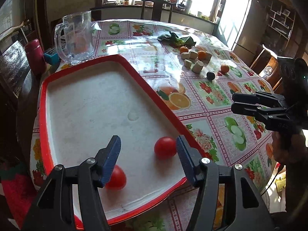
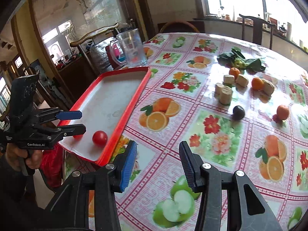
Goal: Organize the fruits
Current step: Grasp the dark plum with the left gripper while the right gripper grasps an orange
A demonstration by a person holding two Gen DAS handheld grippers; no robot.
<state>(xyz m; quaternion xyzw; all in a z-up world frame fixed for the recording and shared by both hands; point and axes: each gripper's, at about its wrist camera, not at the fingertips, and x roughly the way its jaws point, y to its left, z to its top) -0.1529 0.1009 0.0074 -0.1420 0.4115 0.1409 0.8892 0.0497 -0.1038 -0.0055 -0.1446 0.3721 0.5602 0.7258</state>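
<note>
At nine o'clock on the worktop (image 2: 192, 115) stands a clear mug (image 1: 77, 38), and just nearer you lies the red-rimmed tray (image 1: 46, 115). Your left gripper (image 1: 148, 154) hangs over the tray's near end with its jaws released and nothing between them. One tomato (image 1: 165, 147) lies in the tray just inside the right finger, near the right rim; a second tomato (image 1: 117, 177) sits at seven o'clock of it, partly hidden behind the left finger. In the right wrist view, the first tomato shows clear of the left gripper's fingers.

Right of the tray, your right gripper (image 2: 157, 161) is over the bare cloth, at about five o'clock from the tray, its jaws parted and empty.

Farther right, toward one o'clock, the rest is spread out: leafy greens (image 2: 242, 60) at the far side, then pale cork-like cylinders (image 2: 225, 94) mixed with two oranges (image 2: 257, 83). Nearer you lie a dark round fruit (image 2: 238, 112) and, at three o'clock of it, a third orange (image 2: 283, 112). All of these sit on the cloth, well apart from the tray.
</note>
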